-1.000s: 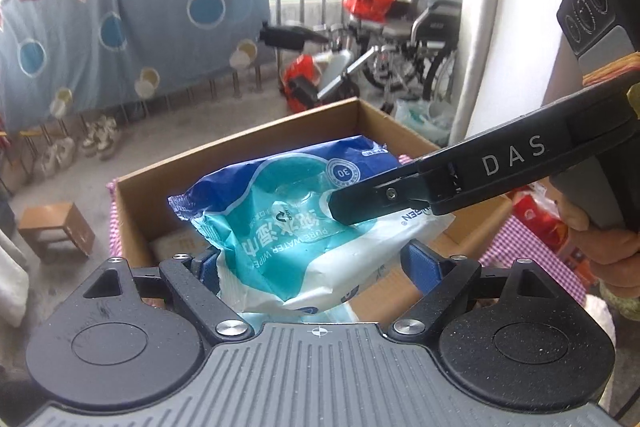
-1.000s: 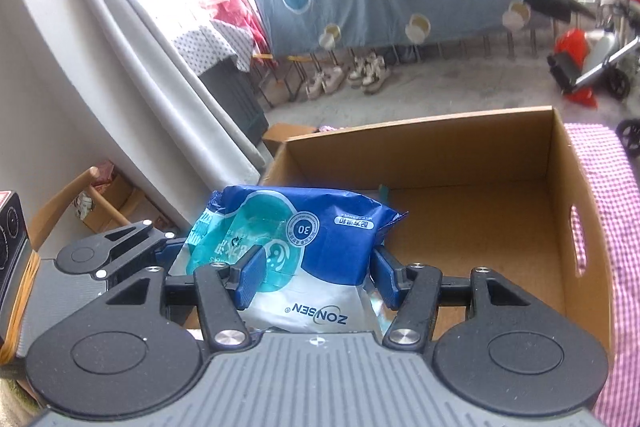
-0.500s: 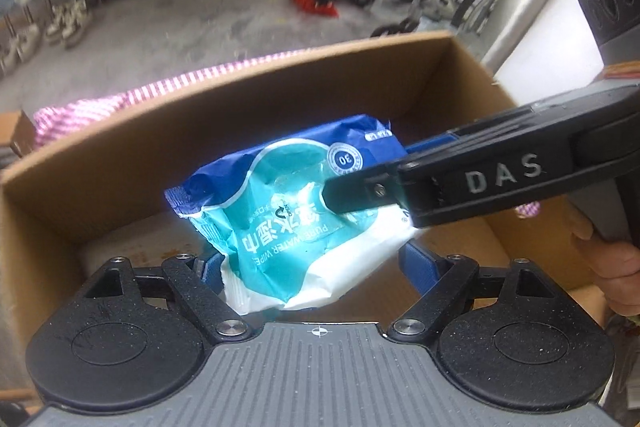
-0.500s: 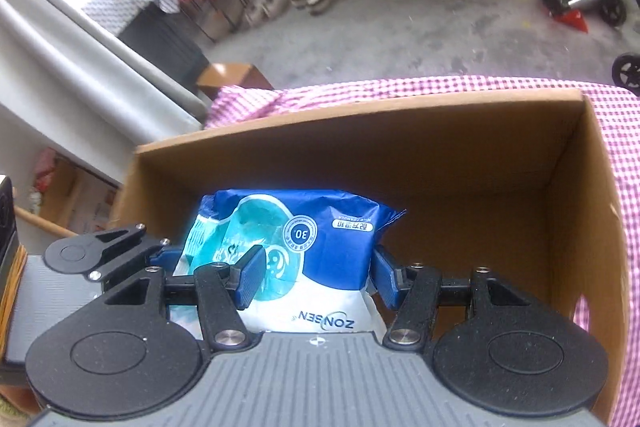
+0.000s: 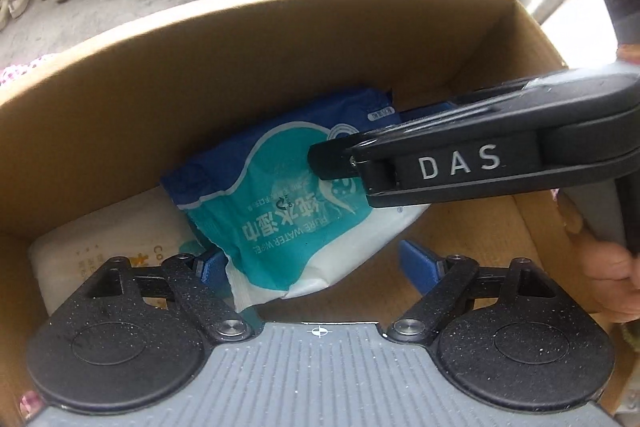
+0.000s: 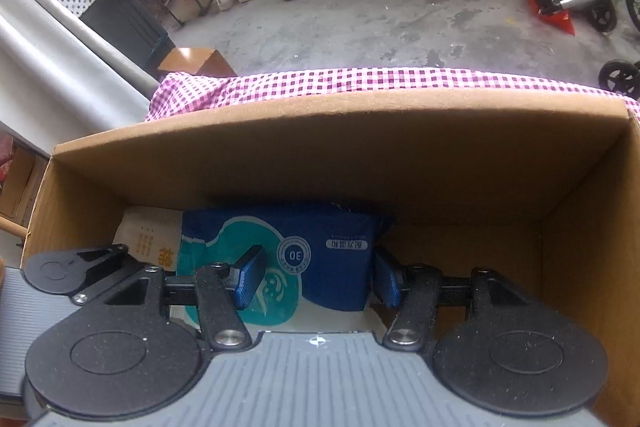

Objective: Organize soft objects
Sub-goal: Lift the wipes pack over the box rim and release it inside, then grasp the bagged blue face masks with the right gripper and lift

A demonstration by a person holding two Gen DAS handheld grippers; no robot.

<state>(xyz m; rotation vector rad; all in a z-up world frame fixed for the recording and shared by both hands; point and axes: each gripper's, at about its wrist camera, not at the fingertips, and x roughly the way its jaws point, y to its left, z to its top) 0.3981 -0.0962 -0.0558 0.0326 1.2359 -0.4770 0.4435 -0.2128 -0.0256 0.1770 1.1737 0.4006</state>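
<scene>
Wet-wipes pack [image 6: 280, 259], clamped by right gripper [image 6: 314, 277], lowered into cardboard box [image 6: 360, 147] beside cream pack [image 5: 100, 239] at frame lower left; left gripper [image 5: 316, 267] just spread wider, its right pad clear of pack; release & remaining items pending.

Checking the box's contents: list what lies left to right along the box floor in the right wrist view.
Beige pack → wet wipes pack, between the right gripper's fingers → bare cardboard box floor → box's right wall.

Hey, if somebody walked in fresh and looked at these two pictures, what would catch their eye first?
The blue and teal wet wipes pack, low inside the open cardboard box and clamped between the right gripper pads. In the left view, that gripper's black DAS-marked finger crosses the pack, while the left gripper stands open around the pack's near end. A cream packet lies beside it.
</scene>
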